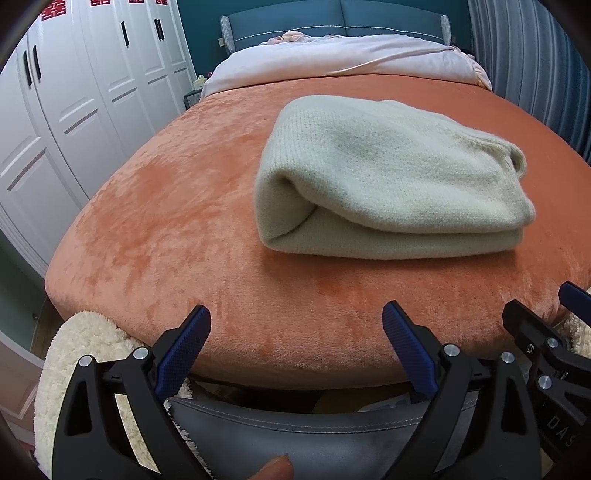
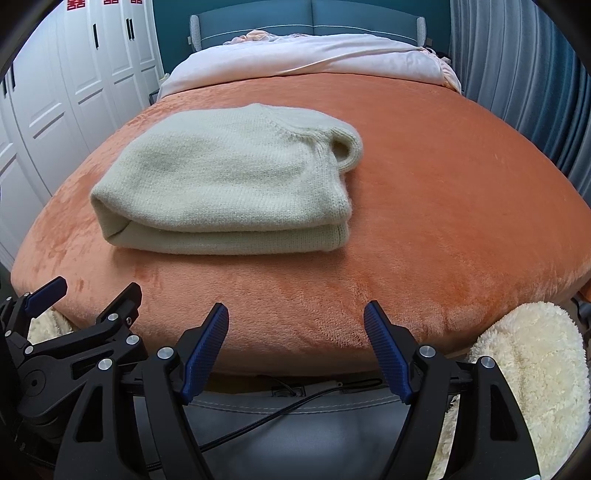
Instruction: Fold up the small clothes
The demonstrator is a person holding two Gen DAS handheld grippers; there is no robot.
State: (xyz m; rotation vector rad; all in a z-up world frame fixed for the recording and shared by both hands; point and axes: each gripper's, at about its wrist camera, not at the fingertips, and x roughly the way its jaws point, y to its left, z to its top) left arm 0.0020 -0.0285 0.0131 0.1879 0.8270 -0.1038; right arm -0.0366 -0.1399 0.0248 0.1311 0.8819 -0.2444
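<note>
Left wrist: folded sweater mid-blanket, both grippers' jaws open, empty, at near edge

Sweater: lies folded on my blanket, ahead of both grippers.
Quilt: behind the sweater, before the headboard.
Wardrobe: left of the bed.
Curtain: right.

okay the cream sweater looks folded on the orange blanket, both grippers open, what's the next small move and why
Probably none on the sweater: it lies folded in a neat stack on the blanket, and both the left gripper and right gripper hang open and empty short of it. I'd draw them back.
</note>
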